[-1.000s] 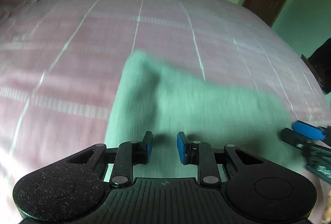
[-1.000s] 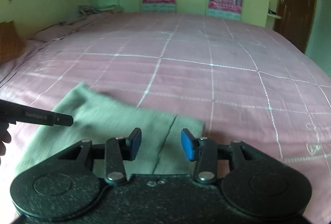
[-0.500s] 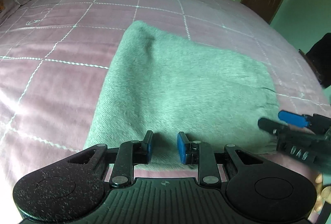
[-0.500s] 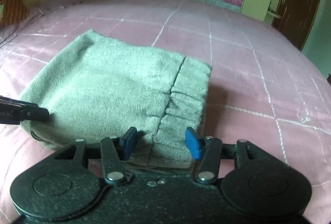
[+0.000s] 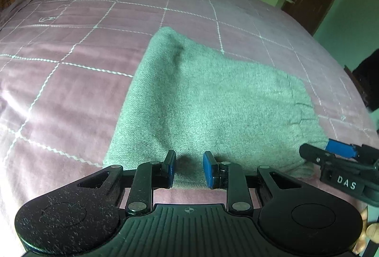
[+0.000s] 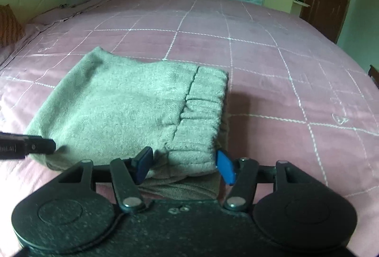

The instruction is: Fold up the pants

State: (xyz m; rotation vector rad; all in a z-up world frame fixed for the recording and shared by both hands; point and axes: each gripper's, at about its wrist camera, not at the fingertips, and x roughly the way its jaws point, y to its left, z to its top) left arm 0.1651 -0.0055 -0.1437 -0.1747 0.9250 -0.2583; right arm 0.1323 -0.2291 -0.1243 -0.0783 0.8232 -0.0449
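Both claws first: my left gripper (image 5: 189, 168) is open a little with nothing in it, at the near edge of the pants (image 5: 213, 110), and my right gripper (image 6: 184, 165) is spread wide around the ribbed waistband corner without pinching. Can't see the folded layers underneath, my own rig blocks them. Pants are fuzzy grey-green knit, folded into a chunky rectangle on the pink checked bedspread (image 6: 272, 62)
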